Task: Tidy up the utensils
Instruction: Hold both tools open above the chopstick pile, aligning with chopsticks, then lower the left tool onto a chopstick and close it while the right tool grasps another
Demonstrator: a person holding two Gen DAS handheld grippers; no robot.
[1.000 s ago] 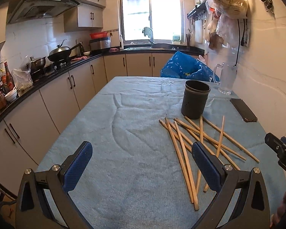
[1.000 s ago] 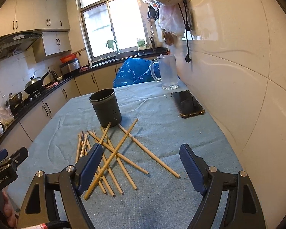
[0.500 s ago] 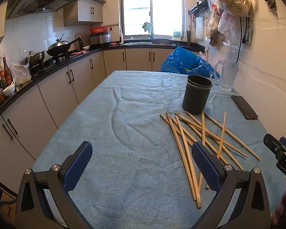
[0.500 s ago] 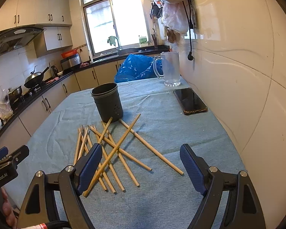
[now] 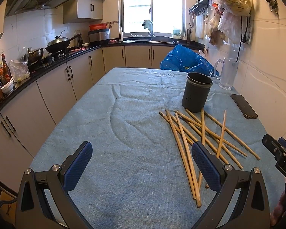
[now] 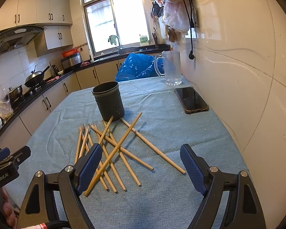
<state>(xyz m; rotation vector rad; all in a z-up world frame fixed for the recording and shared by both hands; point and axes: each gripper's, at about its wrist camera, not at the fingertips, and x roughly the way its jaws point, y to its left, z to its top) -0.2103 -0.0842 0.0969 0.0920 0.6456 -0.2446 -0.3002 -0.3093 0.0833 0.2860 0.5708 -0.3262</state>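
Both cams are riding on the grippers, sitting low over the near end of the table [image 5: 124, 133] and looking down its length toward the window [image 5: 152, 7]. The left one is hanging over the near-left part, its open fingers [image 5: 78, 164] framing bare cloth. The right one is sitting closer to the wall, peering over the chopsticks [image 6: 112, 148]. Both are catching the dark holder [image 6: 108, 101], the chopsticks [image 5: 196, 137], the phone [image 6: 190, 100], and each other's gripper at the frame edge.

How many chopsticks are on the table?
10, roughly: the chopsticks all lie in one crossed pile on the cloth, just before the holder. Overlaps may hide more.
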